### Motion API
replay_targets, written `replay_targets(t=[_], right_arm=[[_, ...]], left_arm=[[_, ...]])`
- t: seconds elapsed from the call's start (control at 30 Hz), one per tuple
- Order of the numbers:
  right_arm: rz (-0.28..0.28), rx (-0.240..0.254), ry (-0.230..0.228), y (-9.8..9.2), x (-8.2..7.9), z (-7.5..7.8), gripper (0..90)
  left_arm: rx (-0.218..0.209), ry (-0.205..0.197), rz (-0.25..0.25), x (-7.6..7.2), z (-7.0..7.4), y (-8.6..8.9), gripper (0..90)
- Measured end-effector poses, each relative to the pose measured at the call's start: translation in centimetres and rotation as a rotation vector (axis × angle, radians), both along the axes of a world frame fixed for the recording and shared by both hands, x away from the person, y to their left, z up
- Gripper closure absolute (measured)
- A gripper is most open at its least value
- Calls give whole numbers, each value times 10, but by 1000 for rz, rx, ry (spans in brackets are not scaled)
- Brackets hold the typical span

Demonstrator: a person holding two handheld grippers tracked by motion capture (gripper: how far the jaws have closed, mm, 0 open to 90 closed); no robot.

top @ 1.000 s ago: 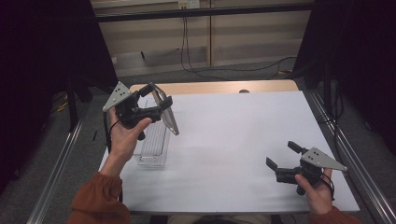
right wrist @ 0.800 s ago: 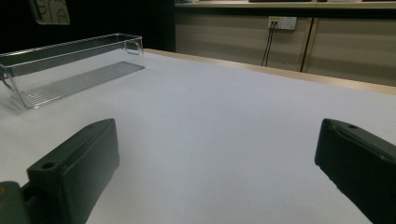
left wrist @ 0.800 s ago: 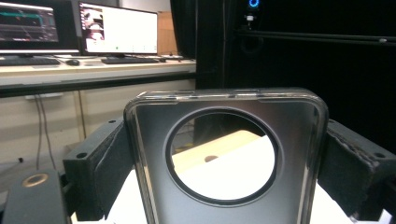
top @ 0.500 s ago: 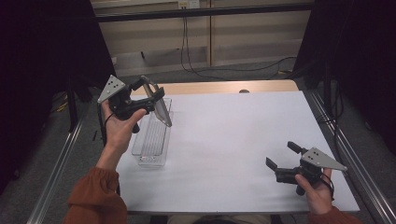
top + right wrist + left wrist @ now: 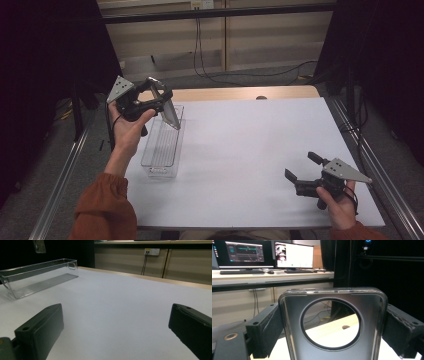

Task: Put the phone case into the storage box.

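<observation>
- A grey phone case with a large round camera cutout sits clamped between the two black jaws of the left gripper, one jaw pressed against each long edge, as the left gripper view shows.
- In the high view the phone case is held up in the air at the far left of the table, tilted, its lower end hanging above the far end of a clear plastic bin; whether it touches the bin's rim cannot be told.
- The person's left hand grips the tool from below, the forearm in a rust-orange sleeve rising from the near edge of the view.
- The clear plastic bin, long and narrow with a ribbed floor, lies lengthwise on the white table near its left edge; the right gripper view shows it off to the left.
- The right gripper rests low at the near right corner of the table, held by the right hand, its jaws spread wide with nothing between them.
- In the right gripper view the two black jaws stand well apart over bare white tabletop.
- Through the case's round cutout, the table's wooden far edge is visible; two lit monitors stand on a desk behind.
</observation>
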State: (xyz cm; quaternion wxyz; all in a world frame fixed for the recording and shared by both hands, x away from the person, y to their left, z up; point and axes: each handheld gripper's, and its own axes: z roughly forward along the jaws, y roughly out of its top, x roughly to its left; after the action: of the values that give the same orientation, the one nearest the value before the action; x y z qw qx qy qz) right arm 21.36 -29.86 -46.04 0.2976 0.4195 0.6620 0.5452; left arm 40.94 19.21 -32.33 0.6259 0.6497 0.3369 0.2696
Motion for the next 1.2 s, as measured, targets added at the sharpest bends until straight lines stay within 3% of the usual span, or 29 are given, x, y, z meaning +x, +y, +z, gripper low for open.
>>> replay_targets(t=[0.07,0.1,0.13,0.37,0.47,0.77,1.2], right_arm=[[-5,2,-1,0,0,0,0],[-5,3,-1,0,0,0,0],[-4,4,-1,0,0,0,0],[-3,2,0,1,0,0,0],[0,-3,-2,1,0,0,0],[-1,-4,-2,2,-1,-1,0],[5,-5,2,2,-1,-1,0]], left_arm=[[1,2,6,3,0,0,118],[-21,4,13,5,-1,-1,118],[1,3,12,7,-1,0,118],[20,7,30,17,-6,-4,118],[10,9,42,22,-7,-5,118],[54,22,65,34,-15,-3,117],[60,34,109,51,-28,-5,117]])
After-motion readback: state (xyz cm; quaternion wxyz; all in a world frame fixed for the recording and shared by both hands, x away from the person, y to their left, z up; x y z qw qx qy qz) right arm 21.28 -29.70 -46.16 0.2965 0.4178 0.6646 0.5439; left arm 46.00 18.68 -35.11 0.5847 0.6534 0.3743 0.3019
